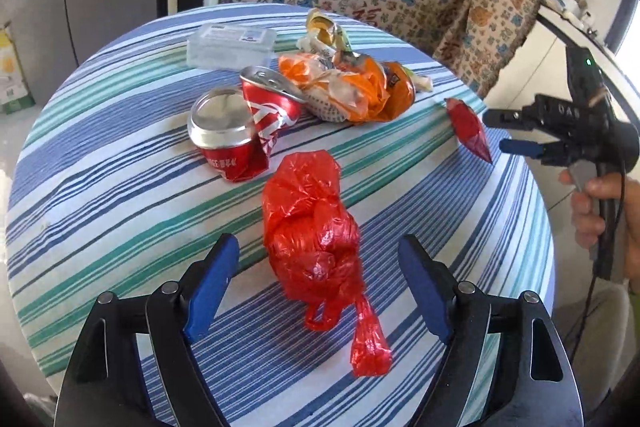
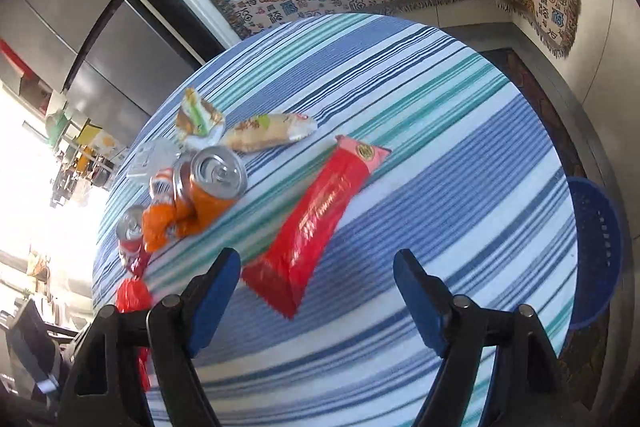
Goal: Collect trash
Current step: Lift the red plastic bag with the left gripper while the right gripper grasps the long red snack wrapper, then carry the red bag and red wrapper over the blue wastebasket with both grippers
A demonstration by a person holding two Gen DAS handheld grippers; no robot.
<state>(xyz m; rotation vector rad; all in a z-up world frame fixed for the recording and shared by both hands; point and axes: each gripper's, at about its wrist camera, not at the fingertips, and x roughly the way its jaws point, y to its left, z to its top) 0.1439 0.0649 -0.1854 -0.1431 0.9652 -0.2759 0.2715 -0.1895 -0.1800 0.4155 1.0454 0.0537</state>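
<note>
My left gripper [image 1: 318,283] hangs with jaws apart astride the knotted red plastic bag [image 1: 316,231], pads not touching it. My right gripper [image 2: 316,289] is spread too, the flat red foil wrapper [image 2: 312,223] lying lower centre on the striped round table [image 2: 460,155]. A blue perforated plastic basket [image 2: 598,251] sits at right edge.

Bright daylight; blown-out glare at right-wrist view's left edge; slight motion blur there; fisheye bending, dark corner vignetting.
</note>
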